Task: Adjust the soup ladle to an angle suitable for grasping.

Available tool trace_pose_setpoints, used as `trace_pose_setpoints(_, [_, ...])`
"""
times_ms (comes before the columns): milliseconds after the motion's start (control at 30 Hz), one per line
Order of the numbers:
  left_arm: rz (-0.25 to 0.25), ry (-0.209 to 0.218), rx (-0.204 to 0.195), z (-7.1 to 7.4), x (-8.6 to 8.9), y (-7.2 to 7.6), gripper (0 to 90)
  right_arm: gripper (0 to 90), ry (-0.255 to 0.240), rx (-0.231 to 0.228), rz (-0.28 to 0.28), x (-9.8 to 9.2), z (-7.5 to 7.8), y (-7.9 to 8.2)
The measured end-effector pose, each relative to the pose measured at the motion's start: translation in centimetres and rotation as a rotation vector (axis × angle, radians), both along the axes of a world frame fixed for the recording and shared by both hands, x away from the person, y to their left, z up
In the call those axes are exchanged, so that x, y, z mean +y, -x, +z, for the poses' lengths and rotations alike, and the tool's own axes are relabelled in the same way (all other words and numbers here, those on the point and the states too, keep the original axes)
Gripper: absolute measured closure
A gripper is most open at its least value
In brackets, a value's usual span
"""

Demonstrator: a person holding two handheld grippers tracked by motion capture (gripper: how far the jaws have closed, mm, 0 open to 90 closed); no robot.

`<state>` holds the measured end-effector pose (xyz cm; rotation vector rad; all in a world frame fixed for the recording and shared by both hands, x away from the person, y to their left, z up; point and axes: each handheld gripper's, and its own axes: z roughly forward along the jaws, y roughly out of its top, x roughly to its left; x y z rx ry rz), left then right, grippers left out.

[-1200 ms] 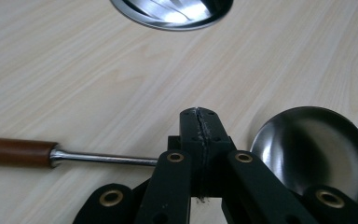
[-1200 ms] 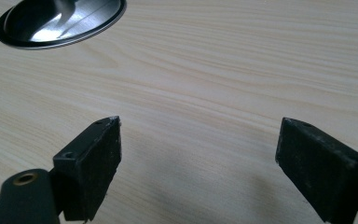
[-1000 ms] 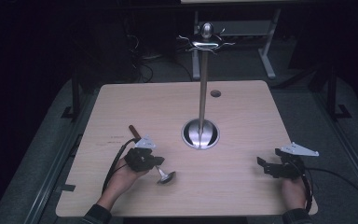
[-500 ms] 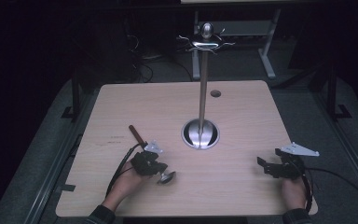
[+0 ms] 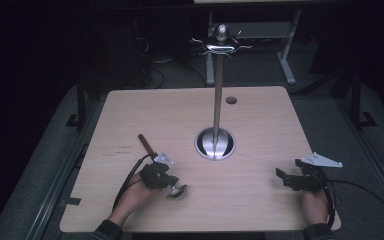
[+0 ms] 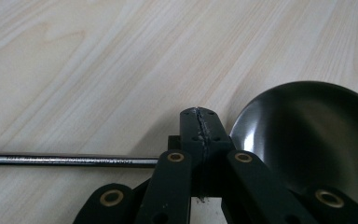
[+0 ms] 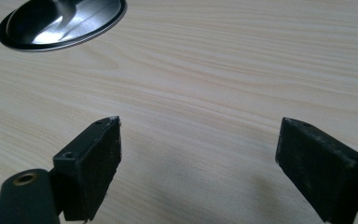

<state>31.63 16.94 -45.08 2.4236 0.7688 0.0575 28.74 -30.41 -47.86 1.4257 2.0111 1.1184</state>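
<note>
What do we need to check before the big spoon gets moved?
1. Left gripper shut on the ladle: ok.
2. Ladle lifted off the table: cannot tell.
3. Right gripper open, nothing between its fingers: ok.
4. Stand upright: ok.
5. Hooks on top with nothing hanging: ok.
6. Bare table between ladle and stand: ok.
</note>
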Motion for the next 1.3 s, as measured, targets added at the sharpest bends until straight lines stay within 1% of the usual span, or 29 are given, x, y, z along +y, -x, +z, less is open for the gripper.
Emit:
trace_pose_setpoints(33, [-0.002, -0.004, 0.002, 0.0, 0.0, 0.0, 90.0, 13.7, 0.001, -0.002, 0.0, 0.0, 0.0, 0.0])
trace_pose_setpoints(67, [0.011, 0.009, 0.004, -0.1, 0.0, 0.1, 90.0, 13.7, 0.001, -0.002, 0.0, 0.0, 0.0, 0.0])
trace_pose_setpoints(100, [-0.001, -0.004, 0.002, -0.1, 0.1, 0.2, 90.0, 13.7, 0.0, -0.001, 0.0, 0.0, 0.0, 0.0])
trace_pose_setpoints(200, [0.004, -0.001, 0.003, -0.1, 0.2, 0.4, 90.0, 13.7, 0.0, -0.001, 0.001, 0.0, 0.0, 0.0])
trace_pose_setpoints(233, [-0.01, -0.013, 0.003, 0.0, 0.3, 0.4, 90.0, 13.7, 0.0, -0.001, 0.001, 0.0, 0.0, 0.0])
trace_pose_setpoints(300, [-0.011, -0.012, 0.004, 0.0, 0.4, 0.4, 90.0, 13.7, 0.0, -0.001, 0.002, 0.0, 0.0, 0.0])
trace_pose_setpoints(333, [-0.003, -0.006, 0.007, 0.0, 0.4, 0.6, 90.0, 13.7, 0.0, -0.001, 0.002, 0.0, 0.0, 0.0])
trace_pose_setpoints(367, [-0.009, -0.013, 0.006, 0.0, 0.5, 0.6, 90.0, 13.7, 0.0, -0.001, 0.001, 0.0, 0.0, 0.0])
trace_pose_setpoints(567, [-0.006, -0.011, 0.014, 0.1, 1.0, 0.9, 90.0, 13.7, -0.001, -0.001, 0.001, 0.0, 0.0, 0.0])
trace_pose_setpoints(600, [-0.005, -0.008, 0.013, 0.1, 1.1, 1.0, 90.0, 13.7, 0.001, -0.003, 0.001, 0.0, 0.0, 0.0])
trace_pose_setpoints(633, [0.013, 0.006, 0.015, 0.0, 1.3, 1.2, 90.0, 13.7, 0.0, -0.001, 0.002, 0.0, 0.0, 0.0])
trace_pose_setpoints(667, [0.013, 0.006, 0.015, 0.0, 1.3, 1.2, 90.0, 13.7, 0.0, -0.001, 0.002, 0.0, 0.0, 0.0])
trace_pose_setpoints(700, [-0.007, -0.015, 0.017, 0.1, 1.7, 1.2, 90.0, 13.7, 0.0, -0.001, 0.002, 0.0, 0.0, 0.0])
trace_pose_setpoints(800, [-0.001, -0.01, 0.021, 0.2, 1.9, 1.4, 90.0, 13.7, -0.001, -0.001, 0.002, 0.0, 0.0, 0.0])
trace_pose_setpoints(833, [-0.007, -0.019, 0.023, 0.2, 2.1, 1.4, 90.0, 13.7, -0.001, -0.001, 0.002, 0.0, 0.0, 0.0])
trace_pose_setpoints(867, [-0.007, -0.019, 0.023, 0.2, 2.1, 1.4, 90.0, 13.7, 0.0, -0.003, 0.002, 0.0, 0.0, 0.0])
trace_pose_setpoints(933, [-0.003, -0.022, 0.021, 0.2, 2.3, 1.5, 90.0, 13.7, -0.001, -0.001, 0.002, 0.0, 0.0, 0.0])
trace_pose_setpoints(1067, [0.017, -0.013, 0.021, 0.2, 2.6, 1.8, 90.0, 13.7, 0.0, -0.001, 0.002, 0.0, 0.0, 0.0])
trace_pose_setpoints(1100, [0.003, -0.033, 0.018, 0.3, 2.9, 1.9, 90.0, 13.7, 0.0, -0.001, 0.001, 0.0, 0.0, 0.0])
trace_pose_setpoints(1167, [0.004, -0.036, 0.019, 0.3, 3.1, 1.9, 90.0, 13.7, 0.001, -0.003, 0.002, 0.0, 0.0, 0.0])
trace_pose_setpoints(1200, [0.015, -0.032, 0.024, 0.3, 3.1, 2.0, 90.0, 13.7, 0.001, -0.003, 0.001, 0.0, 0.0, 0.0])
trace_pose_setpoints(1300, [0.009, -0.04, 0.02, 0.3, 3.3, 2.1, 90.0, 13.7, -0.004, -0.002, -0.001, 0.0, 0.0, 0.0])
